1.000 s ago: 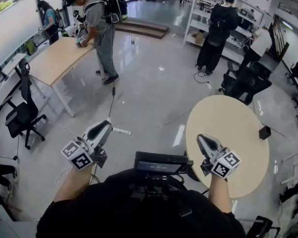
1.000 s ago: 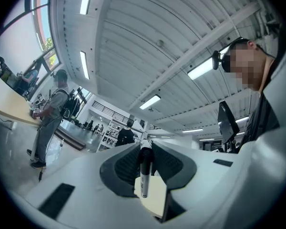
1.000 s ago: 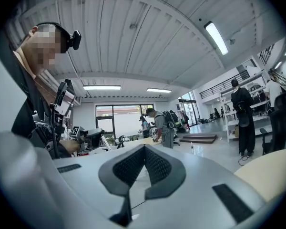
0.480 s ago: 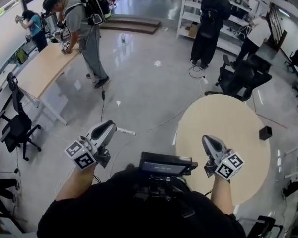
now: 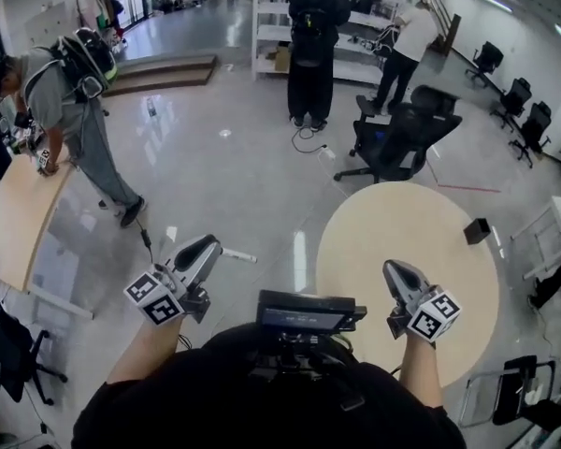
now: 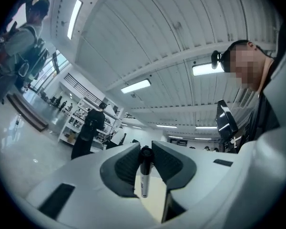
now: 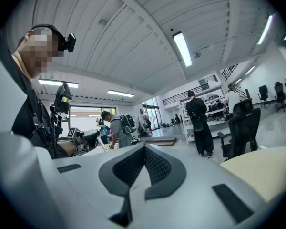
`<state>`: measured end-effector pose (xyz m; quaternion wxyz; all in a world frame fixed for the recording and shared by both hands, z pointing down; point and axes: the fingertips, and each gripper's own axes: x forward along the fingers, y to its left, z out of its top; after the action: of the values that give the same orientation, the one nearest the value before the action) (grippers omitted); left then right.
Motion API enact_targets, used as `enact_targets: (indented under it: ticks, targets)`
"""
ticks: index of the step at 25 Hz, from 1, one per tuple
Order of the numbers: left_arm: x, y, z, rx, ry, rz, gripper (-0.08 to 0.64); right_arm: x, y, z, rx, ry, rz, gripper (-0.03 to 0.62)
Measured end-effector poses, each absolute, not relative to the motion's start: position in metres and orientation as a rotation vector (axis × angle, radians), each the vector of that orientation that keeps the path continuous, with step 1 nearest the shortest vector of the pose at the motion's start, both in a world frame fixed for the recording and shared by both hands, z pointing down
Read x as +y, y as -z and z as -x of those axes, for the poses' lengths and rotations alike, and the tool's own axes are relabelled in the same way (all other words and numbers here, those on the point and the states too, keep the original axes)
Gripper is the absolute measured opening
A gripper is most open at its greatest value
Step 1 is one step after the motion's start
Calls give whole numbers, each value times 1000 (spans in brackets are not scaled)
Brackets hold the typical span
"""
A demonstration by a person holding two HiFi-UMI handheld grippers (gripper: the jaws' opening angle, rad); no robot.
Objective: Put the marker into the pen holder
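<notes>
My left gripper (image 5: 208, 244) is shut on a white marker (image 5: 238, 256) that sticks out sideways to the right over the floor. In the left gripper view the marker (image 6: 143, 175), with its black cap up, stands clamped between the dark pads (image 6: 125, 167) of that gripper (image 6: 144, 149). My right gripper (image 5: 393, 267) hovers over the near edge of the round beige table (image 5: 407, 223); its jaws meet with nothing between them (image 7: 144, 149). A small black pen holder (image 5: 477, 230) stands on the table's far right side, well away from both grippers.
A black office chair (image 5: 397, 143) stands just beyond the round table. Two people (image 5: 313, 45) stand by shelves at the back, and another person (image 5: 75, 110) bends over a long wooden table (image 5: 14, 218) at the left. A cable (image 5: 148, 241) lies on the glossy floor.
The head view has swung to the right: the round table and pen holder have shifted left toward the middle, the people too. Both grippers moved with it; the marker stays clamped.
</notes>
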<state>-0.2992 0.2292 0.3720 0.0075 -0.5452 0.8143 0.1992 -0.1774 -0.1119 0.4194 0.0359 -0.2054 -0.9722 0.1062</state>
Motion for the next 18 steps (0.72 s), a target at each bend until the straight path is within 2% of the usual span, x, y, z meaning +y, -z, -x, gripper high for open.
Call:
enact_targets:
  ticks: [5,10,18]
  targets:
    - [225,-357,396,2440,-569,1913,75,-100,-400,230,-3038,-316,420,5]
    - [181,-354,464,2320,-573,2112,75,-110,-400,248,-3052,-339,206,5]
    - [24,-374,483,2081,-546,2420,75,-201,-434,219,-3072,-386,-122,5]
